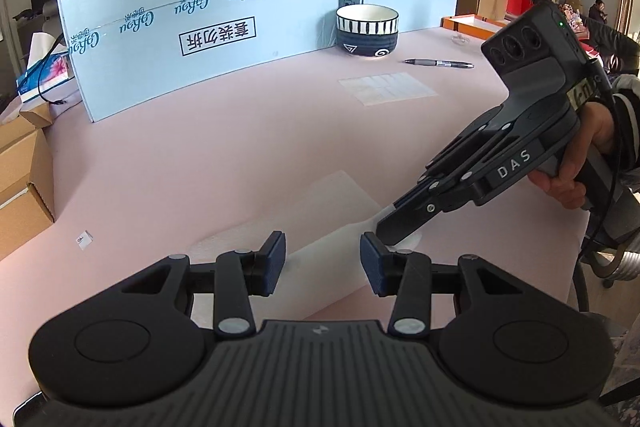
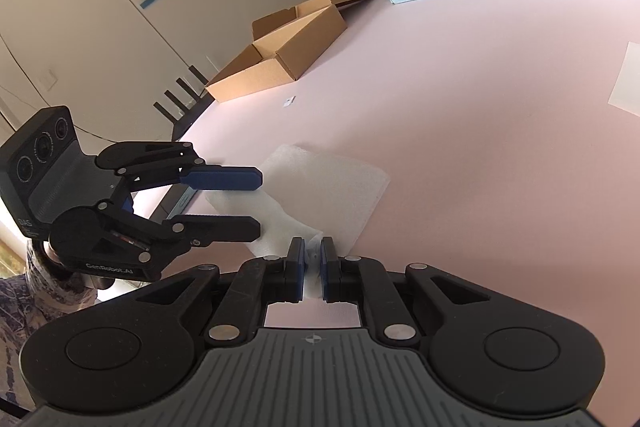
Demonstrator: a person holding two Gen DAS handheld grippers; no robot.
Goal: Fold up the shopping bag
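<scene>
A thin white shopping bag (image 2: 332, 187) lies flat on a pink table (image 1: 248, 131), close to the near edge. The right gripper (image 2: 311, 259) pinches one bunched corner of the bag between nearly closed jaws, a hand (image 1: 576, 167) around its handle. The left gripper (image 1: 323, 259) hangs just over the bag's near side with its jaws partly apart and nothing pressed between them. Beyond the bag the tabletop runs bare up to a blue cardboard screen (image 1: 224, 39) standing along the far side, with a striped bowl (image 1: 367, 30) and a pen (image 1: 440, 63) well apart from the bag near it. Open brown boxes (image 2: 280, 51) sit past the table's left edge.
</scene>
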